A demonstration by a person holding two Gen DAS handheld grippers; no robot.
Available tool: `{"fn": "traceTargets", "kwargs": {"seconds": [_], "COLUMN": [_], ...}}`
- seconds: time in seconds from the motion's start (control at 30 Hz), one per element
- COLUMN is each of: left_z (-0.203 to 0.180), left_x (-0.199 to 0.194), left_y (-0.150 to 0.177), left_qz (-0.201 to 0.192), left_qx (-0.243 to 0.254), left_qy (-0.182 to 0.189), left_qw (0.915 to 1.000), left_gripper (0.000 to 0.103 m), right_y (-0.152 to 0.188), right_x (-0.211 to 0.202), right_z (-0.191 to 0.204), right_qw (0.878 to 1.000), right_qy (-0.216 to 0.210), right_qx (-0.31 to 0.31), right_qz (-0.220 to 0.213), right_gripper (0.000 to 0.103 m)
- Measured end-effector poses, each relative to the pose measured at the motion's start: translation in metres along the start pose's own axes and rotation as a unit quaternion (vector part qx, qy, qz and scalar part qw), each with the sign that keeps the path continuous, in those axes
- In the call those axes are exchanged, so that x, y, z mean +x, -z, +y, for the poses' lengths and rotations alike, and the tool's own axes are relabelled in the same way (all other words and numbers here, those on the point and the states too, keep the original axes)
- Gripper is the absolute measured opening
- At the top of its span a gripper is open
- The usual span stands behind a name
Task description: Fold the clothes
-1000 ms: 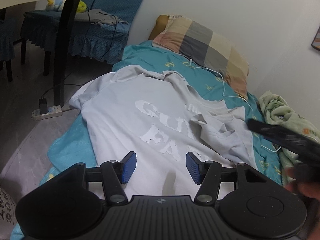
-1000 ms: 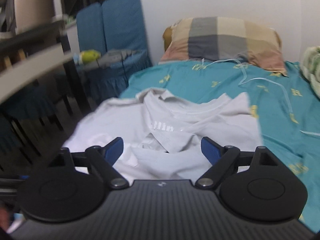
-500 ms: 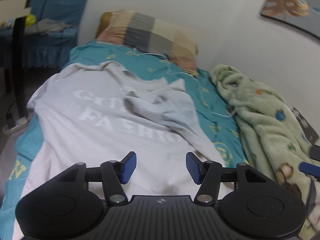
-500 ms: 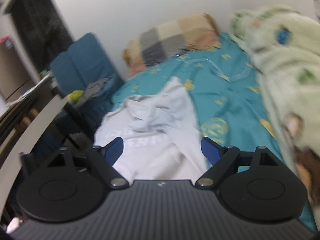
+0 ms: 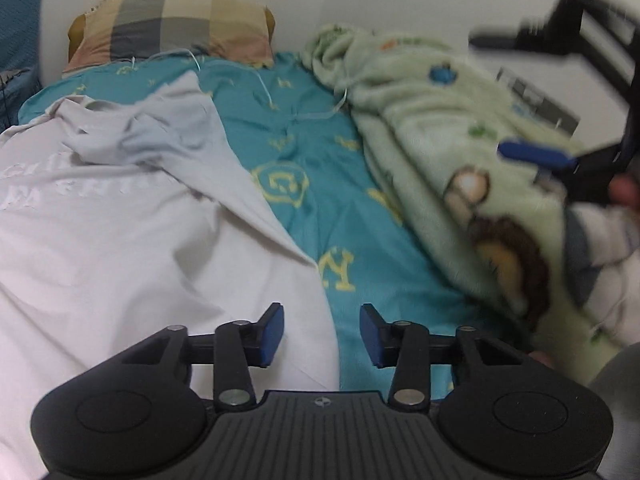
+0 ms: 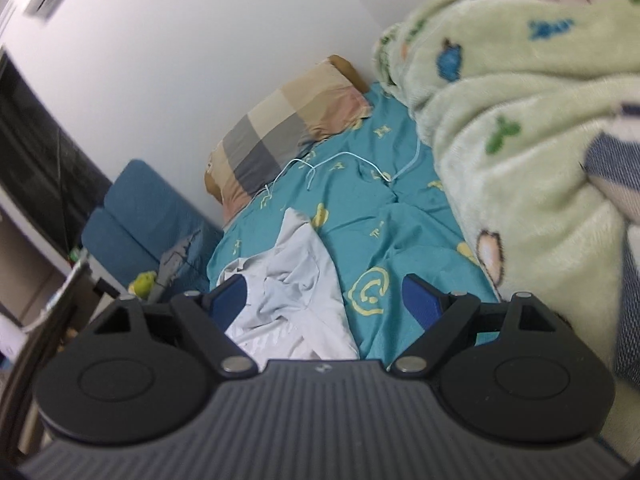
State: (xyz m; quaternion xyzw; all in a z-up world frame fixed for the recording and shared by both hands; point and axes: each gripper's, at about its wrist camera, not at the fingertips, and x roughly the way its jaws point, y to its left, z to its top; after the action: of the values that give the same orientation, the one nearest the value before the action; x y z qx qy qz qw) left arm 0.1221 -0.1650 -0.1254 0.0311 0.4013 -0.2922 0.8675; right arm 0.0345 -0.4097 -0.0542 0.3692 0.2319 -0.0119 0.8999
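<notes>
A light grey T-shirt with white lettering lies spread on the teal bedsheet, its far sleeve bunched. My left gripper is open and empty, hovering over the shirt's right edge near its hem. The shirt also shows in the right wrist view, crumpled. My right gripper is open and empty, held above the bed; it shows blurred in the left wrist view at the right, over the blanket.
A green fleece blanket is heaped along the bed's right side by the wall. A checked pillow lies at the head with a white cable below it. Blue chairs stand left of the bed.
Both grippers have swung to the right along the bed. The left now sits over the shirt's right edge; the right has lifted and tilted toward the blanket. Both stayed open.
</notes>
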Motion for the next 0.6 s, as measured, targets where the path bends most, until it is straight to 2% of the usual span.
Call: {"fn": "traceTargets", "kwargs": {"seconds": [0.1, 0.17, 0.2, 0.23, 0.27, 0.33, 0.4, 0.47, 0.6], "left_z": [-0.005, -0.007, -0.008, -0.007, -0.007, -0.005, 0.003, 0.028, 0.078], "left_x": [0.021, 0.034, 0.038, 0.037, 0.034, 0.027, 0.012, -0.009, -0.053], "left_y": [0.005, 0.008, 0.010, 0.010, 0.010, 0.008, 0.002, -0.005, -0.018], "left_qz": [0.019, 0.029, 0.033, 0.029, 0.024, 0.011, -0.004, -0.011, -0.025], "left_qx": [0.028, 0.044, 0.051, 0.055, 0.058, 0.057, 0.036, -0.009, -0.098], "left_qy": [-0.022, -0.032, -0.035, -0.032, -0.027, -0.024, -0.008, 0.003, 0.024], "left_qw": [0.9992, 0.9981, 0.9975, 0.9976, 0.9977, 0.9980, 0.9993, 0.9999, 0.9946], "left_gripper": [0.033, 0.024, 0.016, 0.006, 0.003, 0.002, 0.001, 0.001, 0.001], "right_y": [0.001, 0.001, 0.002, 0.002, 0.002, 0.002, 0.003, 0.003, 0.006], "right_x": [0.008, 0.012, 0.014, 0.016, 0.018, 0.020, 0.021, 0.021, 0.025], "right_z": [-0.007, -0.009, -0.010, -0.011, -0.012, -0.013, -0.013, -0.014, -0.010], "right_qw": [1.000, 1.000, 1.000, 1.000, 1.000, 1.000, 0.999, 0.999, 0.999], "right_qy": [-0.001, -0.002, -0.002, -0.002, -0.004, -0.007, -0.008, -0.008, -0.009], "right_qx": [0.008, 0.010, 0.011, 0.012, 0.013, 0.014, 0.016, 0.018, 0.016], "right_qz": [0.010, 0.015, 0.018, 0.020, 0.023, 0.027, 0.030, 0.032, 0.044], "right_gripper": [0.086, 0.086, 0.086, 0.086, 0.086, 0.086, 0.086, 0.086, 0.086]}}
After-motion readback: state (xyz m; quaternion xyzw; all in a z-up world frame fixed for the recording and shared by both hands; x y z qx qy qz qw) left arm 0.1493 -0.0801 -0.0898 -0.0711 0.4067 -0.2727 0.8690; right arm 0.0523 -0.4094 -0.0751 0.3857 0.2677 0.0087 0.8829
